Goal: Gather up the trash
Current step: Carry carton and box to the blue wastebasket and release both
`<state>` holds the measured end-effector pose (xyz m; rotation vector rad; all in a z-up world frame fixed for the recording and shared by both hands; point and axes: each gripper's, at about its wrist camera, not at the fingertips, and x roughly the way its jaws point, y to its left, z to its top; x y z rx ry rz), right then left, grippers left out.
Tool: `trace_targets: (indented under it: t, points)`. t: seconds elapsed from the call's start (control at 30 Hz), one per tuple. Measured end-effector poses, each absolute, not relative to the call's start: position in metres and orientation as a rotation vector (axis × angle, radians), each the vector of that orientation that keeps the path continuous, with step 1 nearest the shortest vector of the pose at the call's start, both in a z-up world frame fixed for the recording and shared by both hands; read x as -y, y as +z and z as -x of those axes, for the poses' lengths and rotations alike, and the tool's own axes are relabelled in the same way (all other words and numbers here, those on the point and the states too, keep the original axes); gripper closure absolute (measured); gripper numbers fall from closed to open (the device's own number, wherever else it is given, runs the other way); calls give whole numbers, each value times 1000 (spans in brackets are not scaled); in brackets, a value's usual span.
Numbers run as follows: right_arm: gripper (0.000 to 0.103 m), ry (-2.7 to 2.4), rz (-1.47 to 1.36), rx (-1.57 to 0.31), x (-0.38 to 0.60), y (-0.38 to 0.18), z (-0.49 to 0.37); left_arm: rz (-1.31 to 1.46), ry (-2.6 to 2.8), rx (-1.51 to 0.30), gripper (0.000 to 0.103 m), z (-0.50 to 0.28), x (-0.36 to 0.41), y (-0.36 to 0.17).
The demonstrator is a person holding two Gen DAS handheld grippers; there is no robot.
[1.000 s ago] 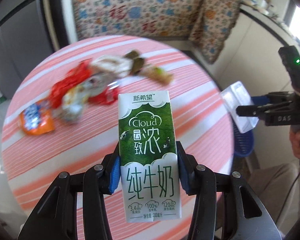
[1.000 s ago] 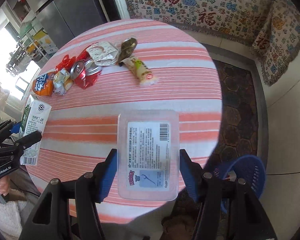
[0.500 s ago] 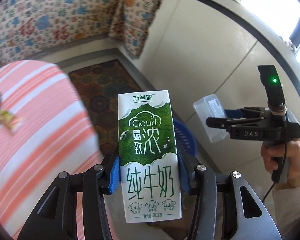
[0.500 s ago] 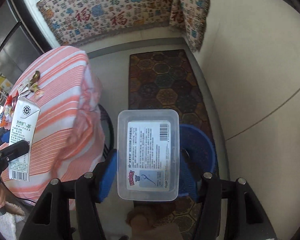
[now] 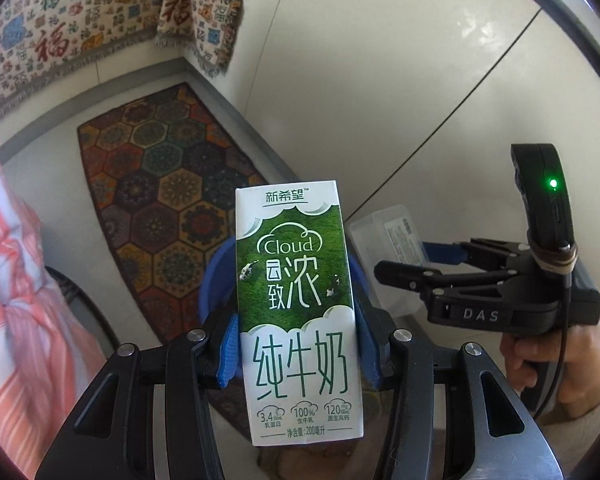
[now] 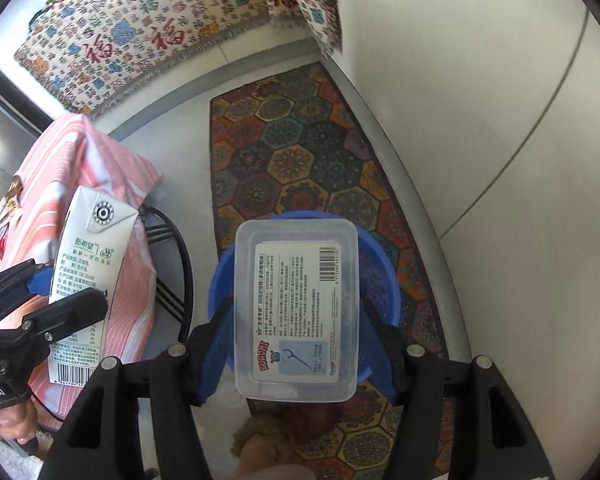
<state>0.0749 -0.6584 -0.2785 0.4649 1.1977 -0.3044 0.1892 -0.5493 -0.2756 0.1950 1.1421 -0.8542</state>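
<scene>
Milk carton (image 5: pixel 298 304): paperboard, likely light if empty; side walls would dent under hard squeeze; broad flat sides best for hold. Held upright in left gripper (image 5: pixel 296 350), blue pads clamped on lower side walls, in air above blue basket (image 6: pixel 380 276) on patterned rug (image 6: pixel 300 152). Clear plastic box (image 6: pixel 296 308): thin, slick, light, somewhat springy. Right gripper (image 6: pixel 296 350) half open, pads pressed on box's long sides, directly over basket rim. Striped tablecloth (image 6: pixel 60 184) hangs at left.

Domestic living room. Evidence: patterned throw (image 6: pixel 140 36) draped over seating, hexagon-patterned rug (image 6: pixel 300 160) on a pale tiled floor (image 5: pixel 380 80), striped cloth (image 6: pixel 60 184) on a table, blue basket (image 6: pixel 380 272) on the rug.
</scene>
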Motion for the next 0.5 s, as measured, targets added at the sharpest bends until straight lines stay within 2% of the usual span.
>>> trace_targets:
  t: [0.23, 0.27, 0.3, 0.33, 0.37, 0.4, 0.5]
  points:
    - [41, -298, -506, -1204, 674, -311, -68, -214, -853, -1165, 50, -192, 572, -298]
    - [41, -297, -512, -1202, 676, -315, -69, -215, -855, -1169, 44, -193, 575, -302]
    - [41, -295, -516, -1196, 677, -319, -68, -214, -850, -1174, 25, -197, 577, -305]
    - [41, -290, -521, -1187, 678, -323, -69, -210, -840, -1170, 13, -198, 578, -306]
    - [36, -293, -522, -1179, 678, -327, -68, -200, -831, -1159, 13, -200, 578, -304]
    - [19, -297, -517, -1174, 679, -331, -67, -189, -827, -1156, 13, -202, 577, -301]
    - [17, -293, -519, -1151, 681, -332, -67, -148, -819, -1133, 13, -206, 564, -280]
